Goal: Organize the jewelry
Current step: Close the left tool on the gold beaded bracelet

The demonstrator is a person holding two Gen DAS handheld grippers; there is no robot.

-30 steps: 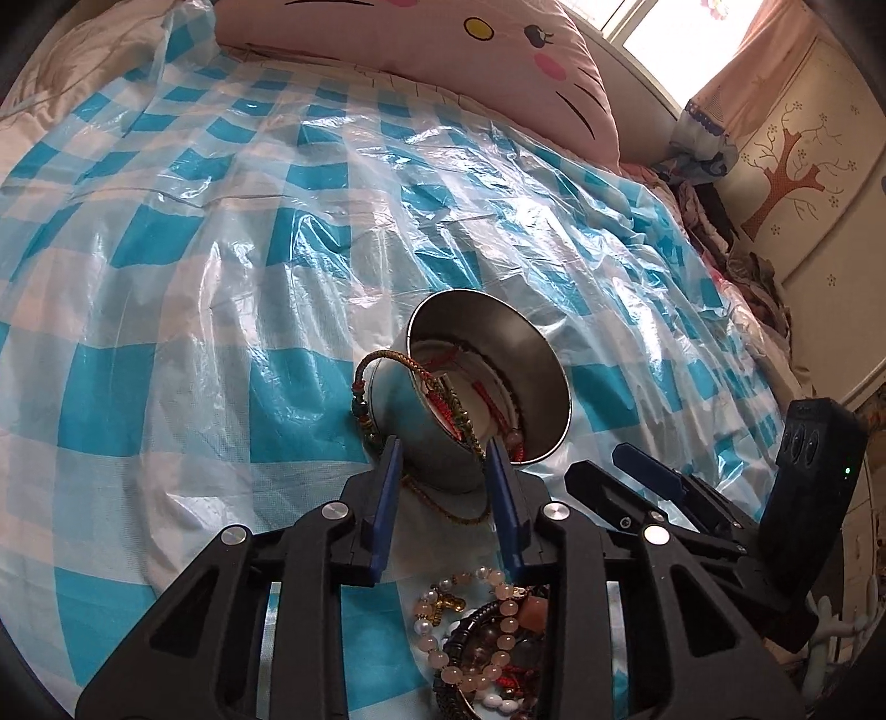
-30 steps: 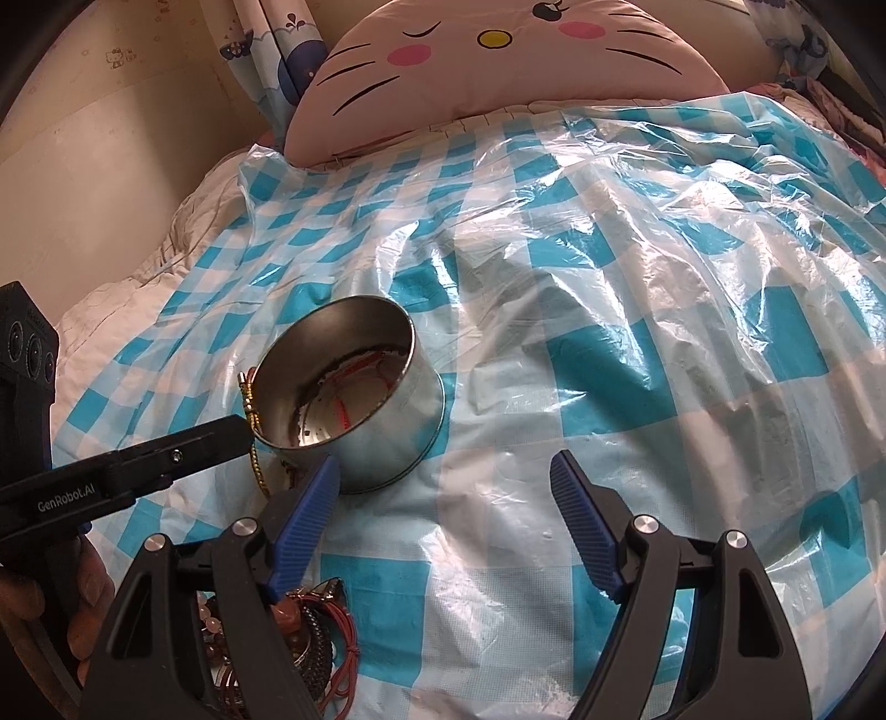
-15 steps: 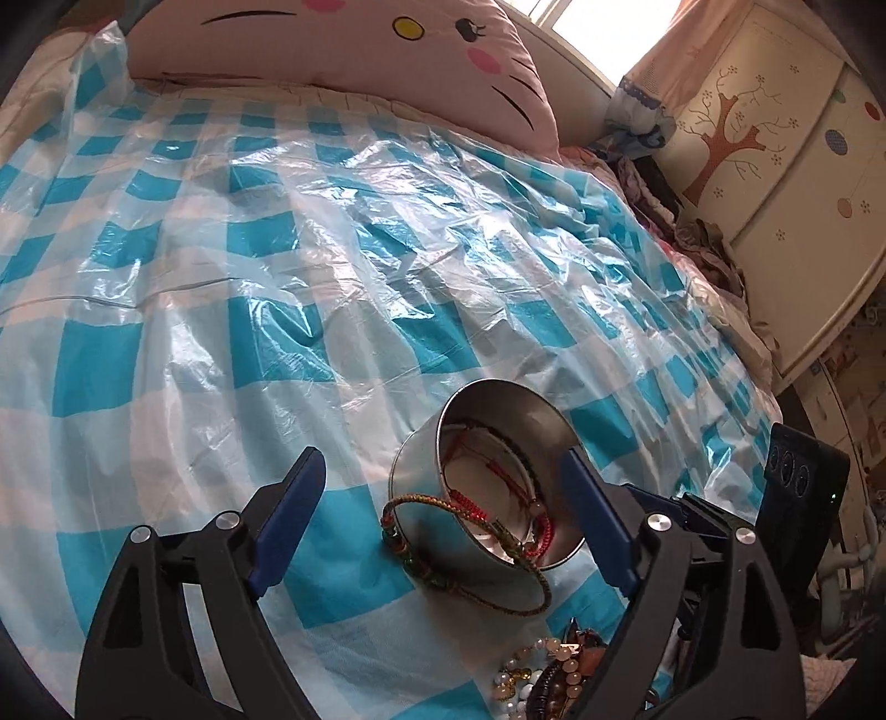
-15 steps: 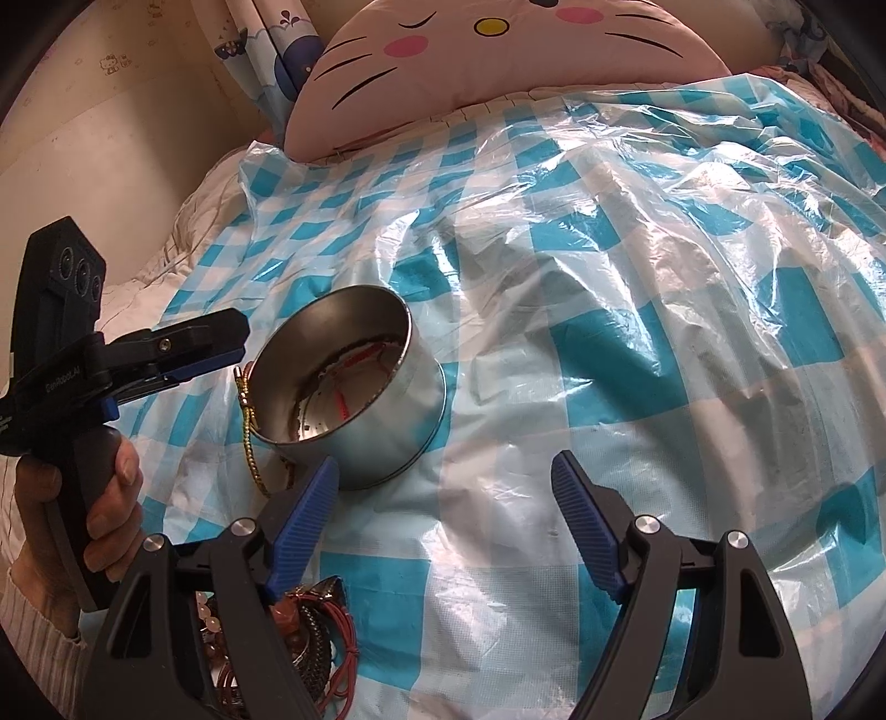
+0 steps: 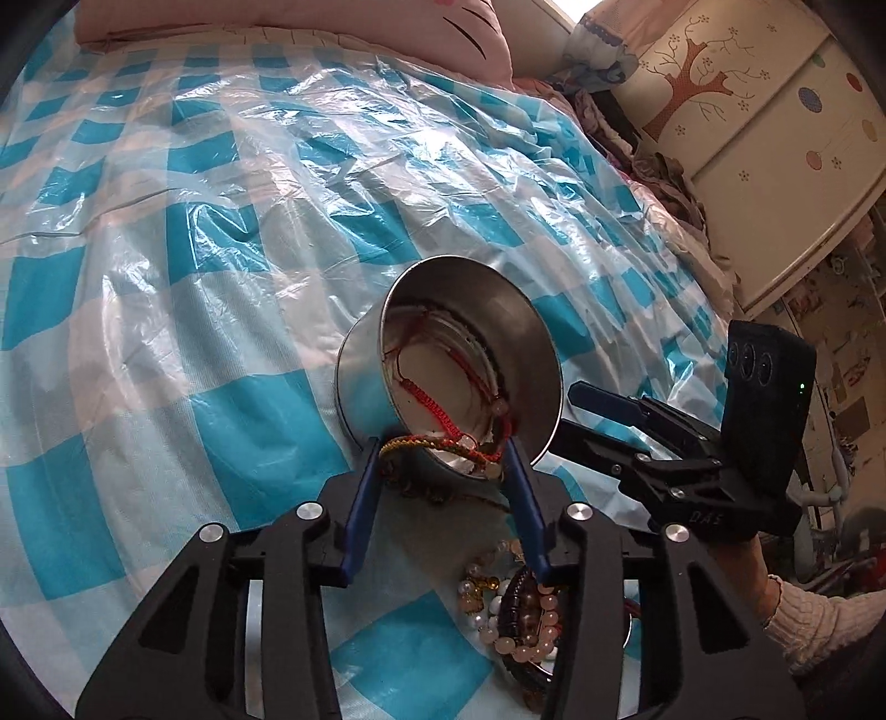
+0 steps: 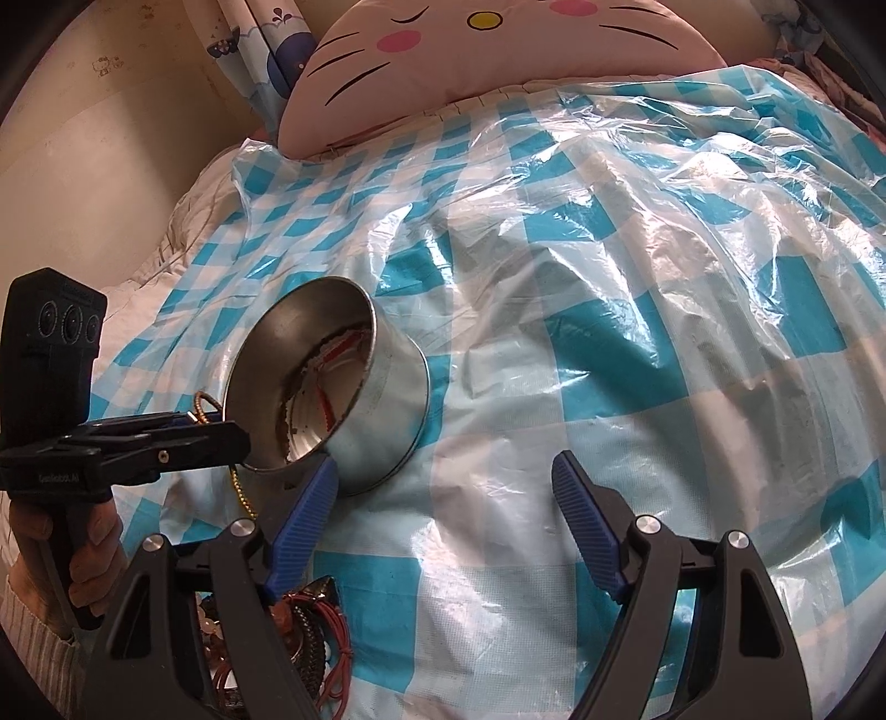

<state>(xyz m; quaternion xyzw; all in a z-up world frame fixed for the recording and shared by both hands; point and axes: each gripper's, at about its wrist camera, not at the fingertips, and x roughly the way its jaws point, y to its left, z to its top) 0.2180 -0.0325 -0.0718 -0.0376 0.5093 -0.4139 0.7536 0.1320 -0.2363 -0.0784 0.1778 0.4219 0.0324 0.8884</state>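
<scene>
Tin (image 5: 354,387) tipped on checked bed cover (image 5: 166,266), mouth twd left gripper (image 5: 443,471), red cord bracelets (image 5: 443,404) inside, woven bracelet (image 5: 432,446) across rim betw its narrowed blue fingers (image 5: 362,498), contact unclear, right gripper (image 6: 443,498) spread wide beside tin, bead pile (image 5: 515,603) near.

You've got a silver metal tin (image 5: 437,354), dull grey inside, with a red braided cord (image 5: 437,404) in it. The bracelet (image 5: 443,446) at its rim is woven gold, green and red. The bead pile (image 5: 512,603) is pale pink, cream and dark brown. The sheet (image 6: 637,360) is a turquoise-and-white check under clear glossy plastic. Your gripper pads (image 6: 581,515) are blue and ribbed, on black frames. The pillow (image 6: 498,50) is pink with black whiskers and a yellow nose.
</scene>
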